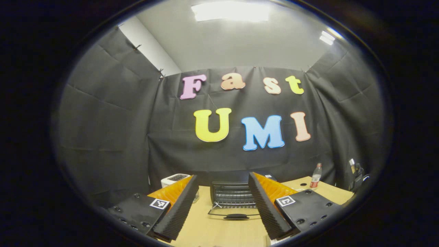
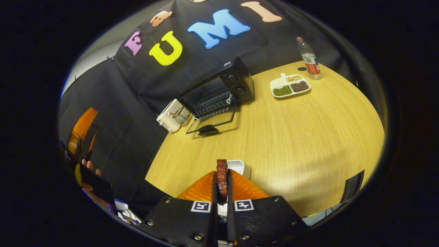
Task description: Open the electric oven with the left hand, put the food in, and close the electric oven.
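Right gripper view: the right gripper [image 2: 222, 185] clamps a dark red strip of meat [image 2: 222, 178] between both fingers, half hiding a small white dish [image 2: 239, 166] on the wooden table [image 2: 308, 137]. Farther off, the black electric oven [image 2: 219, 91] stands with its glass door [image 2: 212, 121] dropped open. Left gripper view: the left gripper [image 1: 223, 202] is spread wide, its fingers cutting off the oven's sides.

The tabletop [image 2: 291, 137] is matt, pale wood grain; the electric oven [image 2: 219, 91] has a black casing and a metal wire rack inside.
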